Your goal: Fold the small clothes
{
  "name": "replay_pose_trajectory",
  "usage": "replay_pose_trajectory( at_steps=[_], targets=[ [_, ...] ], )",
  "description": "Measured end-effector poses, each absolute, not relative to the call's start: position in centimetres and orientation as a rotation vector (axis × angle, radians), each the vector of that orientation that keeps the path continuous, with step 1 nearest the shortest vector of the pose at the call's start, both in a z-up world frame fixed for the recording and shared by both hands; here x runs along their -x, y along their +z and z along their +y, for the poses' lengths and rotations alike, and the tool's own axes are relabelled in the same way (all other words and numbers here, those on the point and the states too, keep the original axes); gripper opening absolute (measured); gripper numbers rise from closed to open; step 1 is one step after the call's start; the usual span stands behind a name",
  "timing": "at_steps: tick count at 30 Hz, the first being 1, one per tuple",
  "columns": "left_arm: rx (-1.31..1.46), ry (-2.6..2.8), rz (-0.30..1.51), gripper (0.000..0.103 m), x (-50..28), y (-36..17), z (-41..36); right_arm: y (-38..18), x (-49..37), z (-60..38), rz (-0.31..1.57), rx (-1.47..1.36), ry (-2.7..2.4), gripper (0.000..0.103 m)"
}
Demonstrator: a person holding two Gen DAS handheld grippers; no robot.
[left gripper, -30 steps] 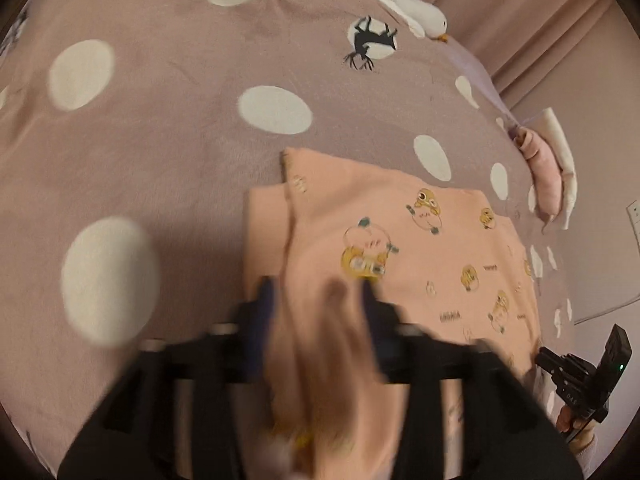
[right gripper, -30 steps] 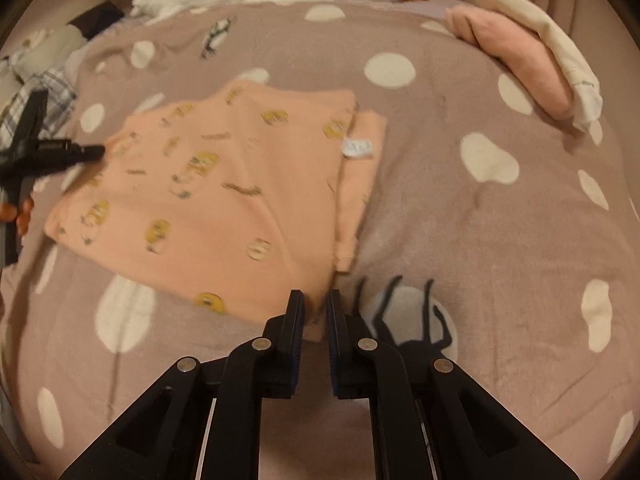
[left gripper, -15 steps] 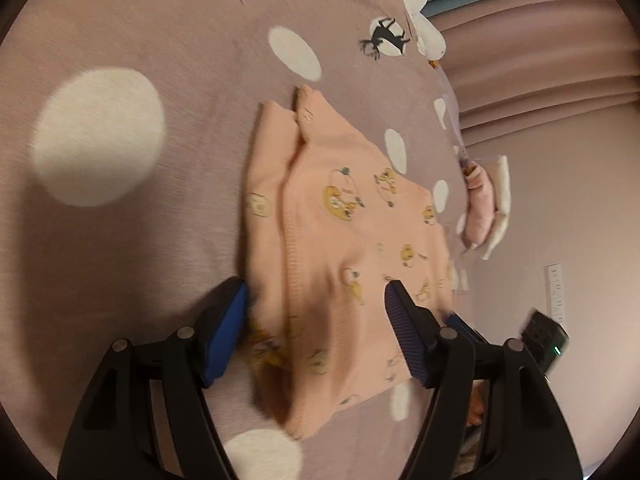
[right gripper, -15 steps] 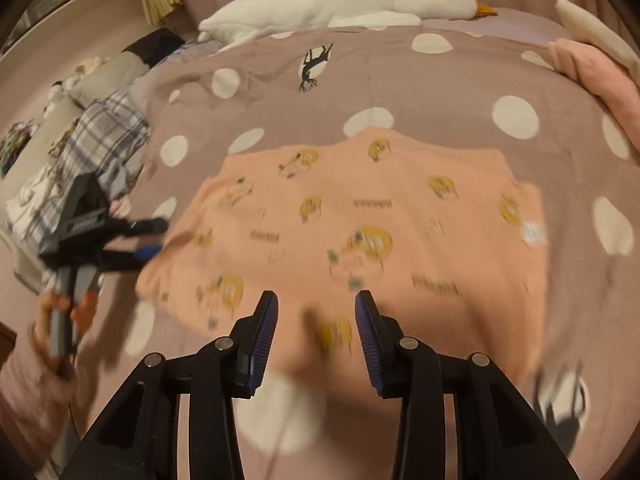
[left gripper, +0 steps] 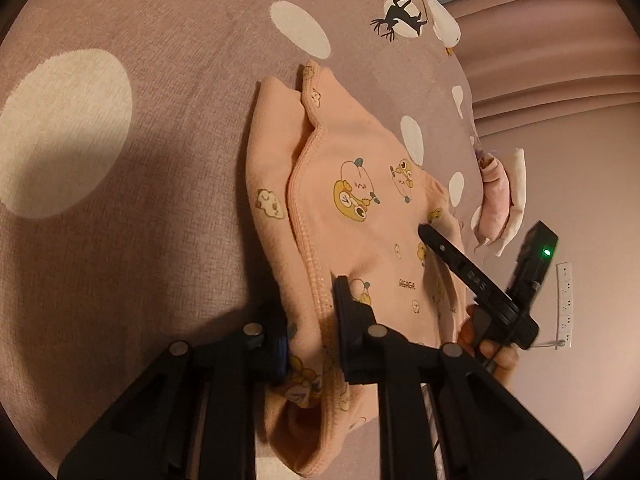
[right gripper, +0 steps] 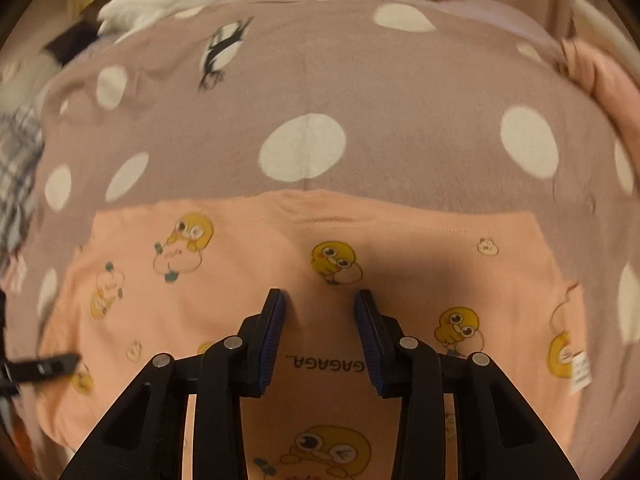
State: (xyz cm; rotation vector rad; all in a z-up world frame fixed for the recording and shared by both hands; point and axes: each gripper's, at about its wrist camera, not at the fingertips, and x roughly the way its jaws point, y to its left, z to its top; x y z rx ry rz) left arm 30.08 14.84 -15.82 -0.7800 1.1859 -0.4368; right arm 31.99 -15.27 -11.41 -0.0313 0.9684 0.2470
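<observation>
Print on the peach garment point(right gripper: 400, 248) reads "GAGAGA"; white side tag point(right gripper: 582, 372) illegible. Yellow cartoon ducks all over, ribbed hem, lying on my dotted mauve blanket point(right gripper: 400, 92). Left gripper point(left gripper: 310, 312) closing, pinching the bunched hem edge. Right gripper point(right gripper: 320, 300) spread, nothing between.

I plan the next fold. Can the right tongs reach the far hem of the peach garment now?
Probably yes. The right tongs hang open over the peach garment, and nothing lies between them and its far hem; only flat cloth.
</observation>
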Motion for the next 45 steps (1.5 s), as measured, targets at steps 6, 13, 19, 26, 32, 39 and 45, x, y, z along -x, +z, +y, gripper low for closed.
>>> replay_pose_trajectory(
  at_steps=[6,13,19,26,32,39,45],
  targets=[
    [0.751,-0.431,1.190,0.016,-30.4,-15.7,14.6,-9.2,-26.8,-15.3,0.911,0.058,0.356,0.039],
    [0.713,-0.402,1.190,0.016,-30.8,-15.6,14.2,-10.0,-21.2,-13.7,0.914,0.141,0.474,0.039],
    [0.664,-0.368,1.193,0.016,-30.8,-15.0,13.6,-11.6,-21.3,-14.4,0.936,0.121,0.463,0.038],
    [0.596,-0.343,1.148,0.011,-30.3,-12.8,12.2,-10.9,-20.8,-16.0,0.927,-0.021,0.481,0.038],
    [0.528,-0.404,1.068,0.009,-29.9,-8.3,9.2,-9.6,-21.0,-18.3,0.885,-0.152,0.477,0.038],
    [0.396,-0.504,1.066,0.010,-30.5,-5.5,1.3,-9.4,-21.8,-22.6,0.865,-0.349,0.461,0.038],
    [0.287,-0.559,1.124,0.011,-30.8,-7.3,-5.5,-10.4,-21.7,-27.3,0.868,-0.520,0.428,0.038]
  ],
)
